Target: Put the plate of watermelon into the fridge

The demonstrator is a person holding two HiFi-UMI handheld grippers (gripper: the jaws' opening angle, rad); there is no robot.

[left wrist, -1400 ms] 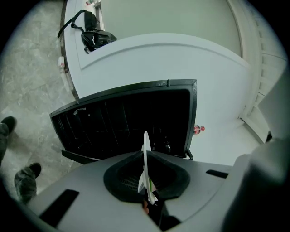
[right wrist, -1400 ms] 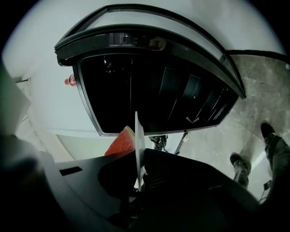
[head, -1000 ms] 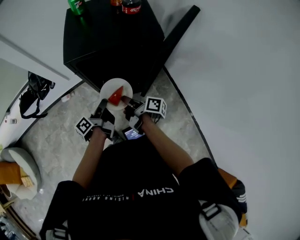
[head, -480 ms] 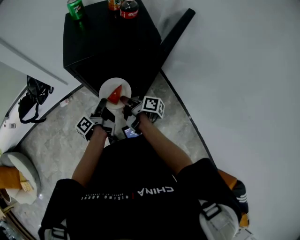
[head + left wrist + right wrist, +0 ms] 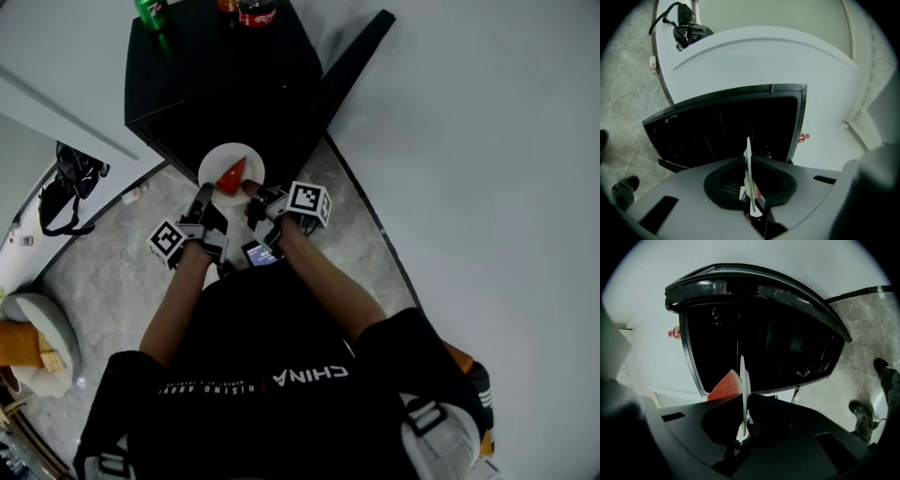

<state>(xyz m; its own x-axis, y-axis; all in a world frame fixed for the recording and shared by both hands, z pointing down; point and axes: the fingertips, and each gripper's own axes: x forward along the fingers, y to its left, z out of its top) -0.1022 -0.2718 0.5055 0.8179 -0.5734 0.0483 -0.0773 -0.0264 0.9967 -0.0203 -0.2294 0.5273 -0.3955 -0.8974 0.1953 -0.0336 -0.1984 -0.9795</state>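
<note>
1. Both grippers are carrying the plate (image 5: 214, 161) slightly closer to the black fridge (image 5: 225, 84) than half a second ago.
2. The left gripper (image 5: 201, 201) is pinching the plate's left rim, and the right gripper (image 5: 253, 193) is pinching its right rim.
3. The watermelon wedge (image 5: 231, 175) is lying on the plate, which is hovering just before the fridge's dark open front.

We note black bag (image 5: 80, 167) on marble floor (image 5: 103, 272); green can (image 5: 150, 9), cola bottle (image 5: 260, 13) well beyond bag, to its right.
</note>
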